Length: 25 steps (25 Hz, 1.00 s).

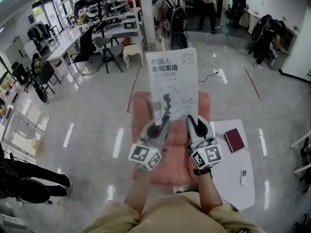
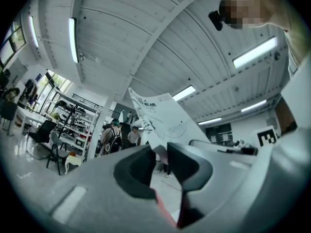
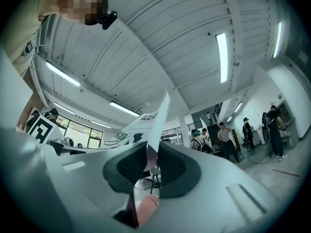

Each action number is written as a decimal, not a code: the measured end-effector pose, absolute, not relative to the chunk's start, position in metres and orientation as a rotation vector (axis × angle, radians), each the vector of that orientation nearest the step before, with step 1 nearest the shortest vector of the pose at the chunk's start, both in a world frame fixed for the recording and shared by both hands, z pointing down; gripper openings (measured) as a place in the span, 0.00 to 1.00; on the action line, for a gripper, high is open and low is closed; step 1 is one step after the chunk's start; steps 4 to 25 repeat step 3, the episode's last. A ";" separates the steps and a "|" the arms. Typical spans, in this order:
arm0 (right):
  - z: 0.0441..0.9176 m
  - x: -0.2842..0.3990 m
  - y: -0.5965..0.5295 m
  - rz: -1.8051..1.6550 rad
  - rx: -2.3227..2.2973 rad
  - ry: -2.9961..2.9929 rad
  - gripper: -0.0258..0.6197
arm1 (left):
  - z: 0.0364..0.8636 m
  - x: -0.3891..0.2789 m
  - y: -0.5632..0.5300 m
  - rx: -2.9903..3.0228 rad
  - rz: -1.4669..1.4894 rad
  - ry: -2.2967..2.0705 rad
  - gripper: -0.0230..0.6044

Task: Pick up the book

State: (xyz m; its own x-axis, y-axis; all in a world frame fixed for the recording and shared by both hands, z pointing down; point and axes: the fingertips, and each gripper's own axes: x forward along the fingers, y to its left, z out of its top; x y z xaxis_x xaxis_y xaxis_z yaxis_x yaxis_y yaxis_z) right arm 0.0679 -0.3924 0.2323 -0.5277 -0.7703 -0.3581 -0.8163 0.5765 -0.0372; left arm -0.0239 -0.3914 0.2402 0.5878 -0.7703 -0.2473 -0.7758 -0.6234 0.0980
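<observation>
Over the pink seat, the white book stands upright in mid-air (cover facing the head camera); left gripper and right gripper each have fingers clenched on its lower edge

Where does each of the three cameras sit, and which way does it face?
Head view: on the person's head, looking down at the white paperback book above a pink upholstered chair; forearms, left hand-held gripper and right hand-held gripper show.
Left gripper view: on that gripper, facing up at the ceiling; its jaws clamp the book.
Right gripper view: likewise, on the right one.
Shared: the book, in all three.
</observation>
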 end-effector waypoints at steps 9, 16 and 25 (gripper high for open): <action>0.221 0.072 -0.392 0.234 -1.288 2.463 0.13 | 0.230 -0.020 -0.392 -2.753 0.432 1.331 0.15; 0.221 0.072 -0.392 0.234 -1.288 2.463 0.13 | 0.230 -0.020 -0.392 -2.753 0.432 1.331 0.15; 0.221 0.072 -0.392 0.234 -1.288 2.463 0.13 | 0.230 -0.020 -0.392 -2.753 0.432 1.331 0.15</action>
